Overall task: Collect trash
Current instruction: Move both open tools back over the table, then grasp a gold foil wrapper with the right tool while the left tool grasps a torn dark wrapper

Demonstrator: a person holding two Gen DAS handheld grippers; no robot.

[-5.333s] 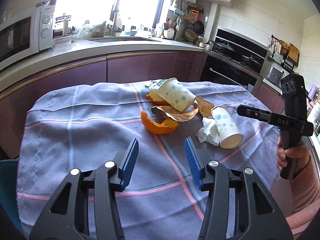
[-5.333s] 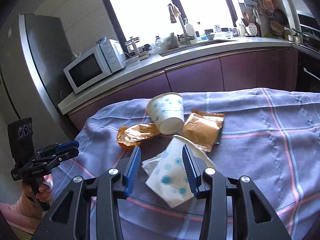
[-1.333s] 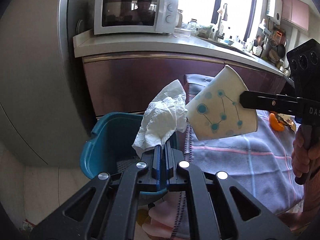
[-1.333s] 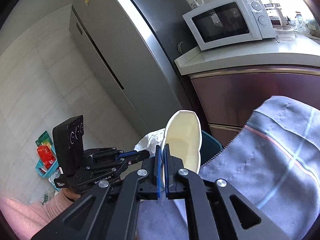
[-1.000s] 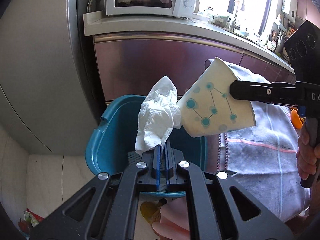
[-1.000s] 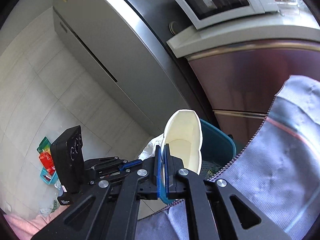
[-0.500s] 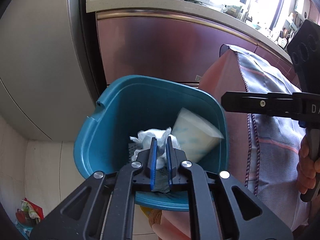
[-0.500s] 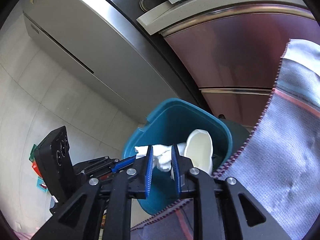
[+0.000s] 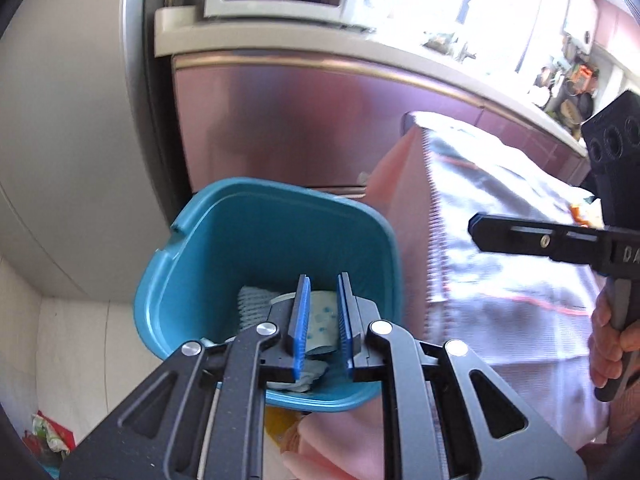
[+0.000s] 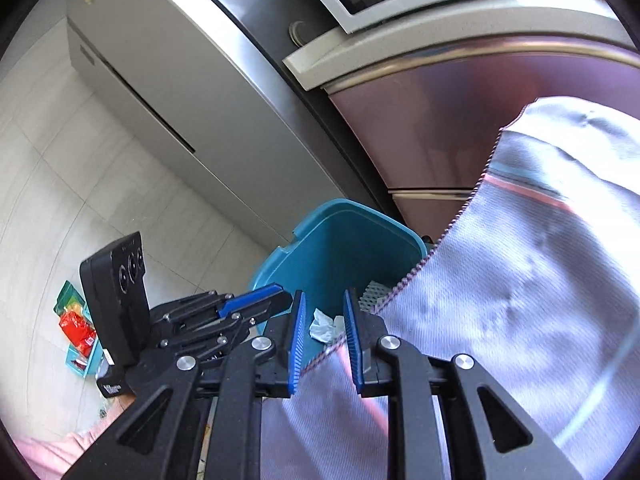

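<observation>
The teal bin (image 9: pixel 264 240) stands on the floor by the table's corner. Just above its near rim my left gripper (image 9: pixel 323 284) hangs with its jaws opening and nothing pressed between the pads. Through the gap I see the blue-dotted paper cup (image 9: pixel 320 320) lying at the bin's bottom. My right gripper (image 10: pixel 323 300) is open over the bin (image 10: pixel 340 240), and the white tissue (image 10: pixel 324 328) lies inside, below its fingers. Each gripper shows in the other's view: the right gripper (image 9: pixel 474 232) and the left gripper (image 10: pixel 280 300).
The table with the blue-grey checked cloth (image 10: pixel 520 280) stands right beside the bin, its edge overhanging the rim. Purple cabinets (image 9: pixel 280 120) and a steel fridge (image 10: pixel 180 92) are behind. A small tray of packets (image 10: pixel 76 328) lies on the floor. A hand (image 9: pixel 612 344) holds the right gripper.
Both grippers went from shut to open over the bin. The tissue left the left gripper and the paper cup left the right; both now lie at the bin's bottom.
</observation>
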